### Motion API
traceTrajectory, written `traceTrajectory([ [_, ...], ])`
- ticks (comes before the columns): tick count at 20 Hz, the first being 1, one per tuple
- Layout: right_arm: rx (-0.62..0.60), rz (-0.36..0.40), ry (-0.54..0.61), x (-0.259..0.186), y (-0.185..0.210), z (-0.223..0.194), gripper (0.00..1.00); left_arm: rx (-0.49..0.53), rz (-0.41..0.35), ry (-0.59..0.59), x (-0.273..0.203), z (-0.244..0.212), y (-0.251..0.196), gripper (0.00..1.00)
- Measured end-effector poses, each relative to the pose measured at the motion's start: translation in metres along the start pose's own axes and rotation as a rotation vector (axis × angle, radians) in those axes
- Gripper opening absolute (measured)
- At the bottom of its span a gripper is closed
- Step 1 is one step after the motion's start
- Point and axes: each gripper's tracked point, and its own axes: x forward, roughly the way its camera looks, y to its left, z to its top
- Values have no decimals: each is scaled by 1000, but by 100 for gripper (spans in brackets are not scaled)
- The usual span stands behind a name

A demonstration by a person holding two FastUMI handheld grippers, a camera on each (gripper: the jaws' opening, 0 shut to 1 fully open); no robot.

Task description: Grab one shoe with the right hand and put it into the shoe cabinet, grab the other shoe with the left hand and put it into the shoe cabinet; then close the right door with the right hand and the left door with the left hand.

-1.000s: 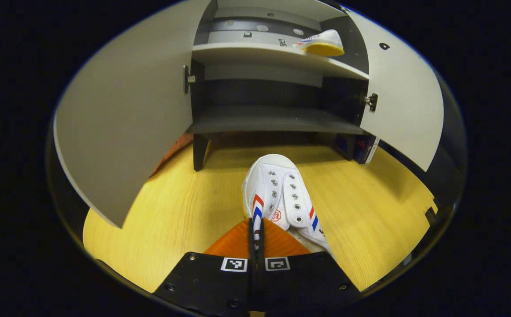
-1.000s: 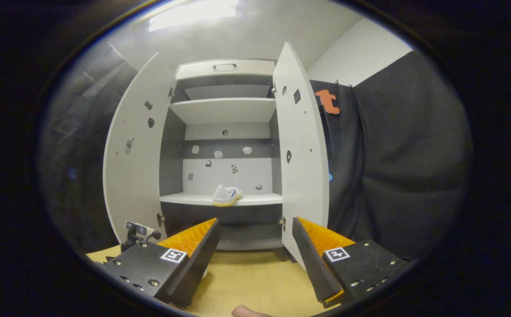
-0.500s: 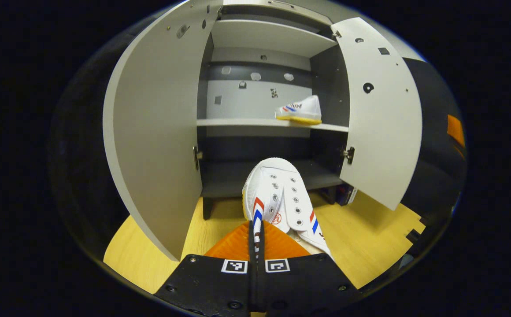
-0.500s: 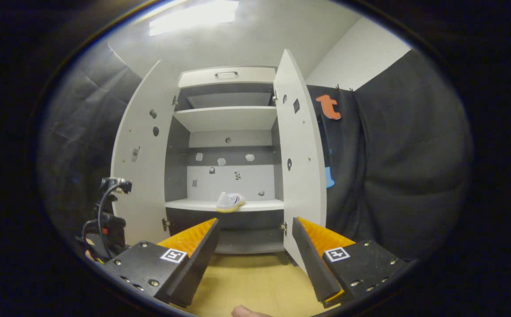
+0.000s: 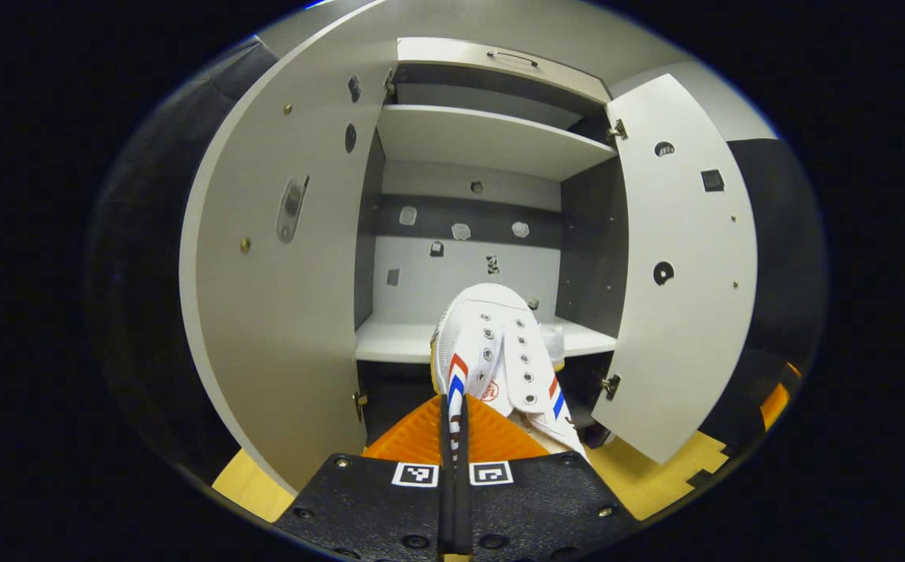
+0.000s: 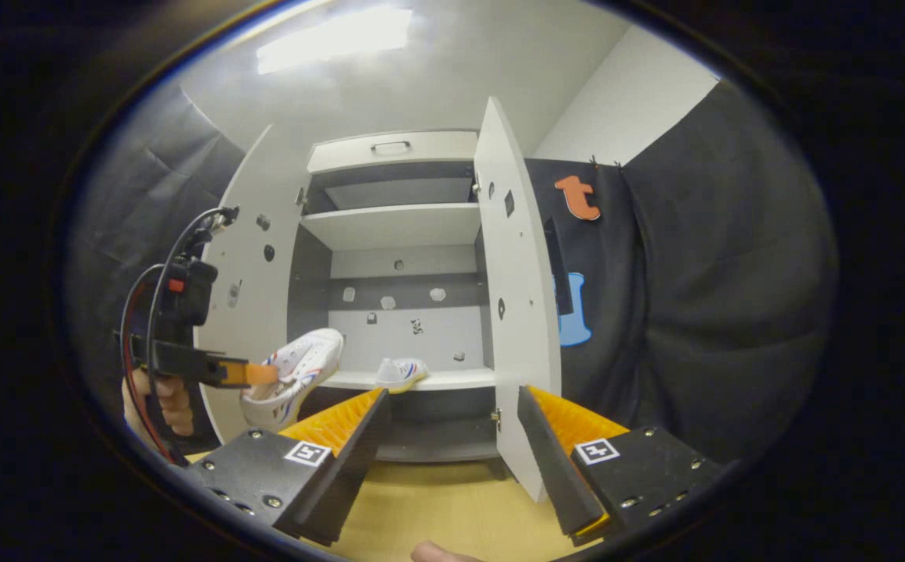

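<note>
While the shoe cabinet (image 5: 491,140) stands with both doors open, the left gripper (image 5: 455,406), pinched on the second shoe (image 5: 495,351), has risen from the floor to shelf height; the right gripper (image 6: 448,433) waits wide, the first shoe (image 6: 402,372) already shelved.

Left gripper view faces the open cabinet (image 5: 484,140) close up; right gripper view faces it from farther back; both share its shelves.

White ceiling (image 6: 437,86) with bright light panel (image 6: 335,35); black cloth wall (image 6: 702,297); wooden floor (image 6: 445,507).
</note>
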Motion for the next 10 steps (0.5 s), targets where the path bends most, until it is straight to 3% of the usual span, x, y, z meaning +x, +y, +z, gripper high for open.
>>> traceTrajectory([
  [10, 36, 46, -34, 25, -13, 20, 100, -71, 65, 7, 113, 78, 6, 0],
])
